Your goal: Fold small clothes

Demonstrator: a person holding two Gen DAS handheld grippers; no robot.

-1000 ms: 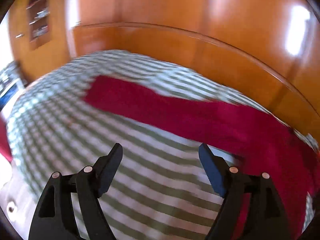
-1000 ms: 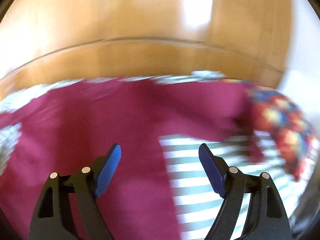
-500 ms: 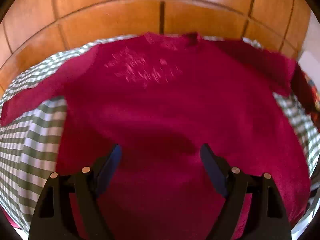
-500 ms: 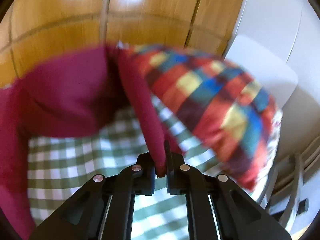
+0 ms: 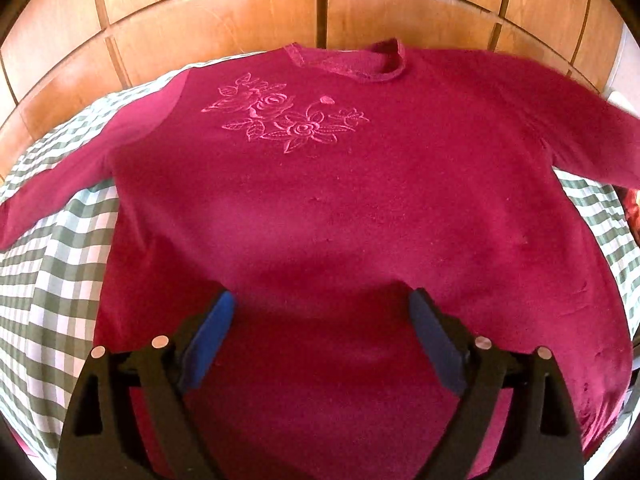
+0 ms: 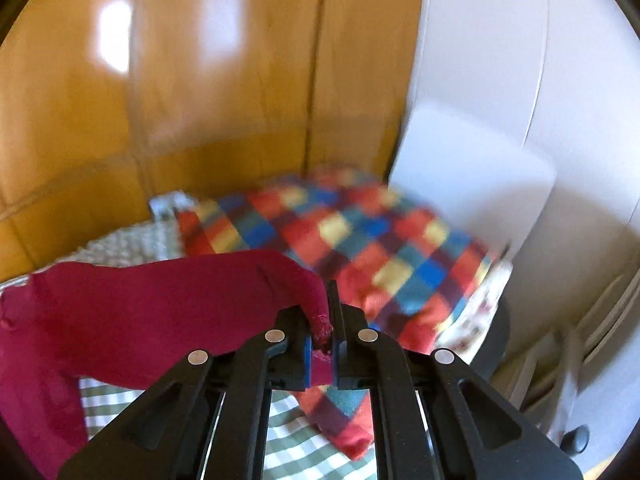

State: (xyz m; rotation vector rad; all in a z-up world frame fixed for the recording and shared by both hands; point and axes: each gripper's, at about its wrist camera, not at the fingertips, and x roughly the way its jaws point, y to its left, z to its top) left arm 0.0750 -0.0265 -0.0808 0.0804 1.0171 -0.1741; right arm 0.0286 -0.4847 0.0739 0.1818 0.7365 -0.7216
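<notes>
— Where did the sweater lie?
— Flat on the checked cover, filling mid-frame, collar at the top.
— And the claws?
— Right gripper clamped the sleeve cuff, lower centre. Left gripper was opening, empty, over the hem.

Checked pillow blurred — sweater hem cut off below.
</notes>
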